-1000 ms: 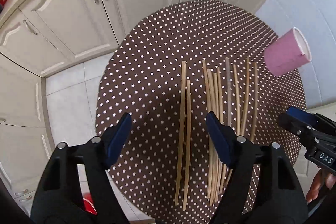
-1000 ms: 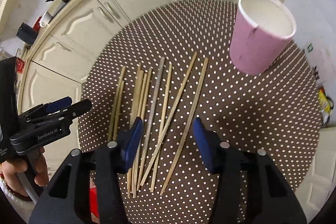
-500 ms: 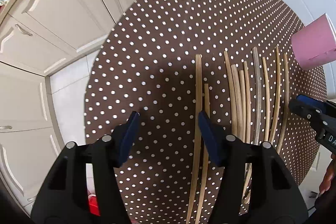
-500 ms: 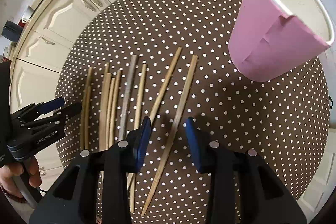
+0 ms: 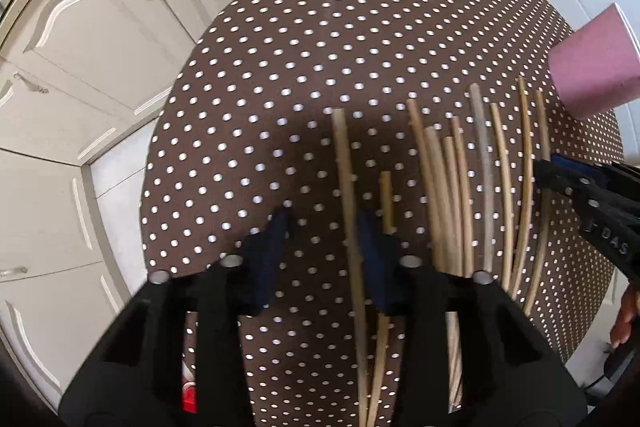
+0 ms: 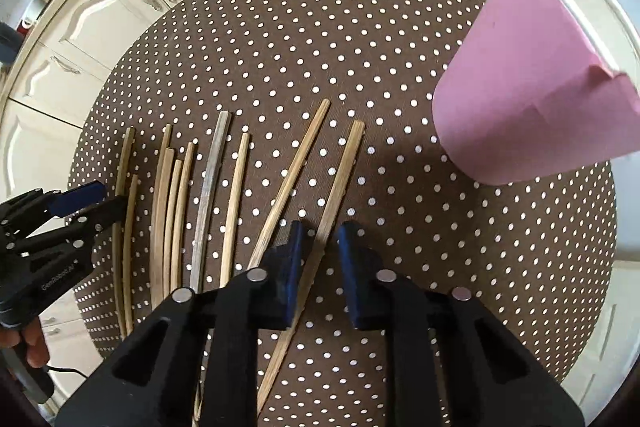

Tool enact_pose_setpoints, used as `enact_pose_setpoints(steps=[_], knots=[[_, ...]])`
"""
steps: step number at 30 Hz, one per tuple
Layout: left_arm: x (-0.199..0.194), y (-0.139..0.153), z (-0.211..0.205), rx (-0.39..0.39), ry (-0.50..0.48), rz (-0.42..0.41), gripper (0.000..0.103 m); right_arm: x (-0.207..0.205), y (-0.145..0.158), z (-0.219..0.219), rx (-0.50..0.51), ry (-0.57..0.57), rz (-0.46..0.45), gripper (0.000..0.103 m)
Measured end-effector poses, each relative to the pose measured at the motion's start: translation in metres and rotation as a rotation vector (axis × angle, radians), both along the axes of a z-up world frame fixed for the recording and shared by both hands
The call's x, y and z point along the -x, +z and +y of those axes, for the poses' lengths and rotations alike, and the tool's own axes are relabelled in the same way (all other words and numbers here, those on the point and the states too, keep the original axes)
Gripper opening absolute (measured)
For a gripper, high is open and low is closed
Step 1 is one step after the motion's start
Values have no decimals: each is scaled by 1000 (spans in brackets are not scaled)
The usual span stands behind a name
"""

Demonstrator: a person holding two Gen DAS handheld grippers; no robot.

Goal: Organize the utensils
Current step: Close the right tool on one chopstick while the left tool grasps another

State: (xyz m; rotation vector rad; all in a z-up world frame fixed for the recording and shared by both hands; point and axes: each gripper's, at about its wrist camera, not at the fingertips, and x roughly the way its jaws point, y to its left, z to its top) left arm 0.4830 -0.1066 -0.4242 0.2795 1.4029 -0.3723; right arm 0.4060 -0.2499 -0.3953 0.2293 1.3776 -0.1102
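Right view: right tongs (image 6: 318,259) closing round rightmost stick (image 6: 334,195) on dotted bench (image 6: 360,39), pads not yet pressing; whole pink cup (image 6: 532,83) seen. Left view: left tongs (image 5: 324,255) closing round leftmost stick (image 5: 346,195), gap remains; only cup edge.

matt wooden chopsticks (image 6: 234,203); woven brown dotted cloth (image 6: 360,27); matt pink paper cup (image 6: 528,83); glossy cream cabinet doors (image 5: 100,39)

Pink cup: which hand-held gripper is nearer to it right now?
Right. The right hand-held gripper straddles the chopstick lying closest to the pink cup. The left hand-held gripper works at the far end of the row, the other chopsticks between them.
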Motion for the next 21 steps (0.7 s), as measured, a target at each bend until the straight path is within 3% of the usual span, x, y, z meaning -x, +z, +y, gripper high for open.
enact_pose_setpoints(steps=[3, 4, 12, 21], knots=[[-1, 2, -10, 1, -14, -6, 20, -3, -1, 0, -28, -12, -2, 8], [-1, 3, -11, 3, -14, -9, 8, -3, 0, 0, -50, -21, -3, 7], [12, 34, -10, 99, -26, -24, 6, 7, 35, 0, -131, -27, -108, 5], [41, 117, 22, 257, -21, -152, 6, 21, 93, -1, -182, -47, -262, 5]])
